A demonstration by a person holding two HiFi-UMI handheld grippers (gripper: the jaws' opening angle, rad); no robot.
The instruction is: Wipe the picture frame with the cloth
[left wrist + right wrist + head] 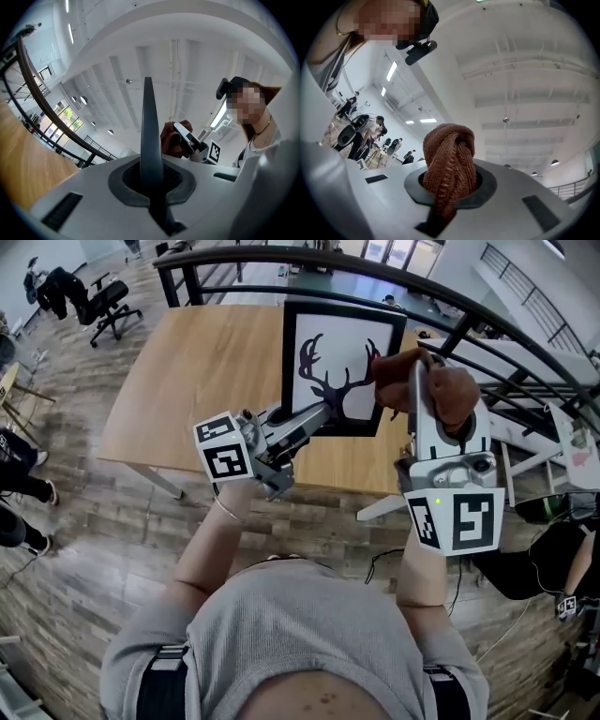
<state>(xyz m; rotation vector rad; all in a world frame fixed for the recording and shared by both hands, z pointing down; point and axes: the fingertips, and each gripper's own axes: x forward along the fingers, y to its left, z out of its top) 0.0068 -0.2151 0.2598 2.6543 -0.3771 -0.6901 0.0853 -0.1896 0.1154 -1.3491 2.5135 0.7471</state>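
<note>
A black picture frame [342, 352] with a white print of dark antlers is held upright above the wooden table [206, 381]. My left gripper [323, 413] is shut on its lower left edge. In the left gripper view the frame [148, 136] stands edge-on as a thin dark blade between the jaws. My right gripper [417, 381] is shut on a bunched brown cloth [450, 395], which sits at the frame's right edge. Whether the cloth touches the frame is unclear. In the right gripper view the knitted cloth [450, 159] bulges up from between the jaws, with ceiling behind it.
A black curved railing [281, 259] runs behind the table. An office chair [103, 301] stands at the far left on the wood floor. White desk legs [525, 465] and a seated person [562, 559] are at the right.
</note>
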